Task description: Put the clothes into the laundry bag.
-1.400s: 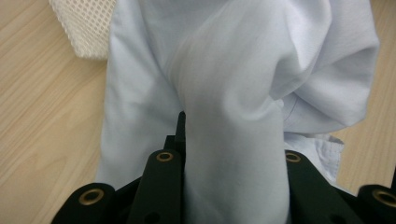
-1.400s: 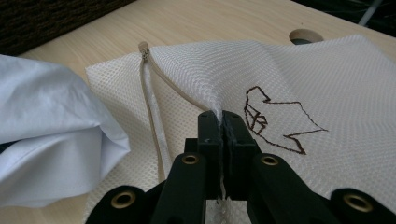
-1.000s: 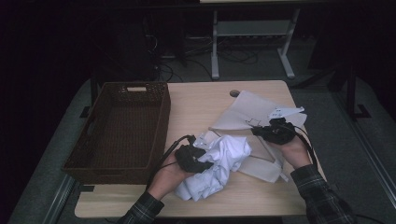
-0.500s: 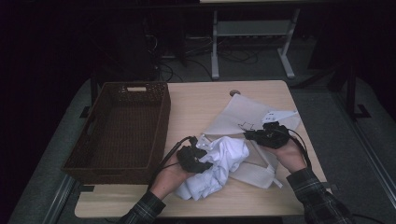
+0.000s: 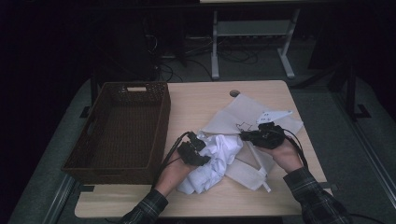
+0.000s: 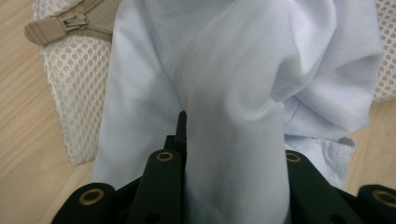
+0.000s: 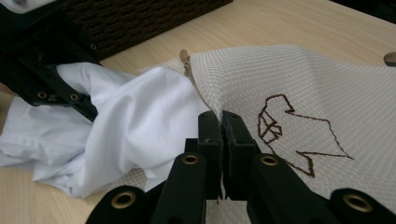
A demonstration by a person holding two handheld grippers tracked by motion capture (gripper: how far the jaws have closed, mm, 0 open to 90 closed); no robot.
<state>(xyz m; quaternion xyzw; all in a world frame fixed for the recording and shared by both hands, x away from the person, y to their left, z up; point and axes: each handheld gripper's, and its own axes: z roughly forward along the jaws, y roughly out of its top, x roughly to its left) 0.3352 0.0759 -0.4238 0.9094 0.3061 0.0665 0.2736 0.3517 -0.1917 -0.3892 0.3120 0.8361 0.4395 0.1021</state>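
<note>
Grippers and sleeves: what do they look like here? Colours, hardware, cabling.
Both grippers are black. The left gripper trails a black cable toward the table's near edge; the right gripper carries a grey three-cornered plate and a black cable too. Close up, the jaws are flat black links with brass-coloured eyelets. Both sleeves are dark plaid.

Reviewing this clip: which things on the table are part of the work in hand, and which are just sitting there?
In use:
- white shirt, bunched in the left gripper
- mesh laundry bag, its zipper edge pinched by the right gripper

Lying about:
- wicker basket, at the table's left, untouched
</note>
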